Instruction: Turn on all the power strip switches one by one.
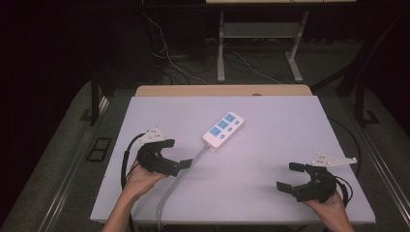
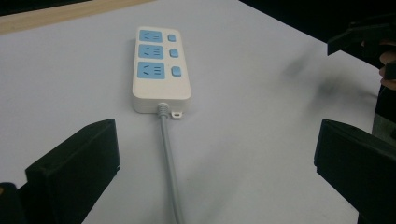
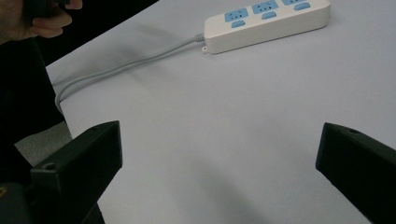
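Note:
A white power strip [image 1: 223,128] with three blue sockets and blue switches lies near the middle of the white table [image 1: 280,140]. Its grey cable [image 1: 170,191] runs toward the front edge. My left gripper [image 1: 178,153] hovers open just left of the cable, a little short of the strip. In the left gripper view the strip [image 2: 159,65] lies ahead and the cable [image 2: 169,158] passes between the wide-apart jaws of this gripper [image 2: 215,140]. My right gripper [image 1: 289,177] stands open at the front right, holding nothing. From the right gripper [image 3: 219,144] the strip [image 3: 266,21] shows far ahead.
A wooden strip [image 1: 222,90] borders the table's back edge. Behind it are dark floor, loose cables and the metal legs of another desk [image 1: 221,53]. The person's left hand [image 3: 32,18] appears at the upper left of the right gripper view.

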{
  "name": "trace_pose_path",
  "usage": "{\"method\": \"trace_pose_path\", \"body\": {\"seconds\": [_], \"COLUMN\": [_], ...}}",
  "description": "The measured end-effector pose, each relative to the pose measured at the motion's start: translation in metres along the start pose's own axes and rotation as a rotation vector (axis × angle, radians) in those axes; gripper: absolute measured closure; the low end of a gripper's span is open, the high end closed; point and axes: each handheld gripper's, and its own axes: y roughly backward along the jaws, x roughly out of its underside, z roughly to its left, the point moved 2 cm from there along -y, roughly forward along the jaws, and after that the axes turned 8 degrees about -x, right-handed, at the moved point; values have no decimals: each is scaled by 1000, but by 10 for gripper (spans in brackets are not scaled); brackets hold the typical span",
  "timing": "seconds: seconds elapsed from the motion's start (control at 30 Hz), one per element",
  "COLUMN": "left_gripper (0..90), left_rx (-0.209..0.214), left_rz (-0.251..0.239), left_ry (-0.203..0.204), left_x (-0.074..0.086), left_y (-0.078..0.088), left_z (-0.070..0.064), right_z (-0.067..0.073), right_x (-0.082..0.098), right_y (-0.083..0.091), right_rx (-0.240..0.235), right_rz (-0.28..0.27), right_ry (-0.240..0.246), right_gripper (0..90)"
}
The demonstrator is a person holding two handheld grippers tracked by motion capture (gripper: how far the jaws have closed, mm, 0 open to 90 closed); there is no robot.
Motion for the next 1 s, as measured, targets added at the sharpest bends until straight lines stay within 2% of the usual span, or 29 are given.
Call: {"method": "trace_pose_path", "body": {"seconds": [0.33,1.0], "left_gripper": [0,0], "left_rx": [13,34], "left_rz": [28,82], "left_ry": [-33,-66], "left_x": [-17,-42], "left_y": [-10,-39], "left_z": [2,9], "right_z": [0,0], "right_x": [0,1], "right_y": [0,1], "right_rx": [2,5], "right_rz": [3,6], "right_ry": [3,5], "right_gripper": [3,3]}}
